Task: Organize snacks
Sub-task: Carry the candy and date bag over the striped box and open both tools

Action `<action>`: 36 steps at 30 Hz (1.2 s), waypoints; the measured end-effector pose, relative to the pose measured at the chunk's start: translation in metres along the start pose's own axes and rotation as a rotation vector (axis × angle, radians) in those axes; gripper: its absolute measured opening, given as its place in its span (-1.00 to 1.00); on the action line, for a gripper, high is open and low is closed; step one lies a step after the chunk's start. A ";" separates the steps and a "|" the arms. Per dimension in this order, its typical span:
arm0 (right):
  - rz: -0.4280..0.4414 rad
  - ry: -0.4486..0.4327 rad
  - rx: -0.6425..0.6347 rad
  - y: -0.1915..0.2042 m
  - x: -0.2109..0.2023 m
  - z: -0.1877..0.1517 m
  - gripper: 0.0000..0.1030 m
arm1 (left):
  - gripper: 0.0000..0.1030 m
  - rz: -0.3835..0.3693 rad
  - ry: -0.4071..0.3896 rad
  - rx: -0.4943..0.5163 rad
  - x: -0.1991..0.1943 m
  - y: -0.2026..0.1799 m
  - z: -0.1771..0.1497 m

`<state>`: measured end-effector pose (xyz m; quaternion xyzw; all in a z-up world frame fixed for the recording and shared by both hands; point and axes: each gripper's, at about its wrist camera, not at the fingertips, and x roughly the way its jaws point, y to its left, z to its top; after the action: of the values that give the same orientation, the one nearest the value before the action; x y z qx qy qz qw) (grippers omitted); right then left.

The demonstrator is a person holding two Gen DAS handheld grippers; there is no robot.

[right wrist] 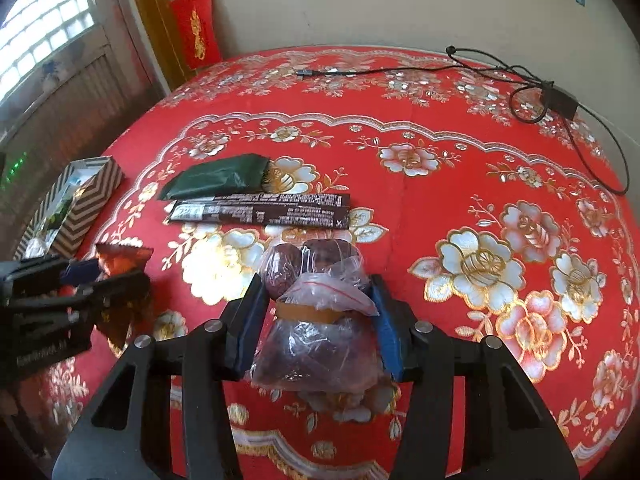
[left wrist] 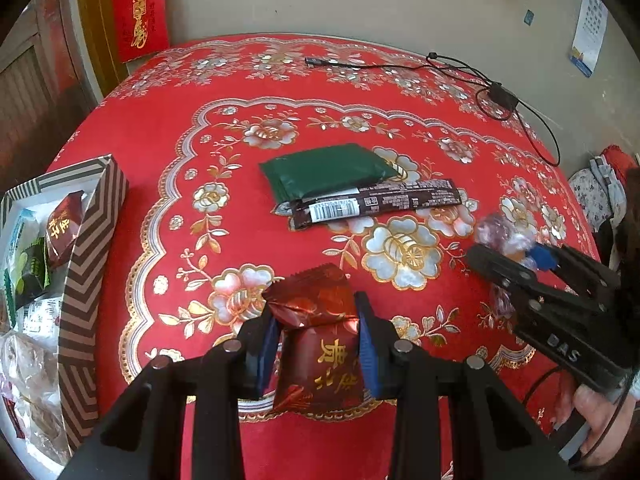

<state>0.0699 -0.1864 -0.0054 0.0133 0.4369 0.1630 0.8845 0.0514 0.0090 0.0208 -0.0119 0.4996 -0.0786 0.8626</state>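
Red floral tablecloth (left wrist: 160,152) is spread beneath both grippers. One dark red foil snack packet (left wrist: 316,344) is clamped in the left gripper (left wrist: 318,336); one clear plastic bag of dates (right wrist: 316,320) is squeezed between the right gripper (right wrist: 320,320) pads. Two flat packets, one green pouch (left wrist: 324,172) and one brown bar wrapper (left wrist: 376,202), are laid beyond the left gripper.

Before me a desk (left wrist: 160,152) under red floral cloth, black cable (right wrist: 600,128) near my far right, red hanging (left wrist: 140,12) on my wall

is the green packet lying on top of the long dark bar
No, the long dark bar overlaps the near edge of the green packet, so the packet lies underneath.
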 end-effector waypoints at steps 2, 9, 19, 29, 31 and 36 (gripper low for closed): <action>0.009 -0.016 0.001 0.003 -0.009 -0.001 -0.04 | -0.27 -0.003 -0.004 0.004 -0.003 0.000 -0.002; 0.048 -0.068 -0.038 0.031 -0.038 -0.007 -0.04 | -0.27 -0.012 -0.017 0.000 -0.015 0.007 -0.009; 0.116 -0.085 -0.089 0.078 -0.051 -0.015 -0.04 | -0.28 0.001 -0.062 -0.020 -0.046 0.036 -0.020; 0.172 -0.101 -0.156 0.129 -0.055 -0.008 -0.04 | -0.28 0.039 -0.110 -0.047 -0.071 0.071 -0.031; 0.180 -0.102 -0.167 0.138 -0.056 -0.009 -0.04 | -0.28 0.055 -0.117 -0.052 -0.074 0.079 -0.034; 0.201 -0.096 -0.193 0.159 -0.054 -0.008 -0.04 | -0.28 0.077 -0.125 -0.071 -0.080 0.098 -0.040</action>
<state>-0.0109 -0.0529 0.0576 -0.0203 0.3727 0.2912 0.8808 -0.0102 0.1203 0.0599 -0.0284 0.4473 -0.0268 0.8935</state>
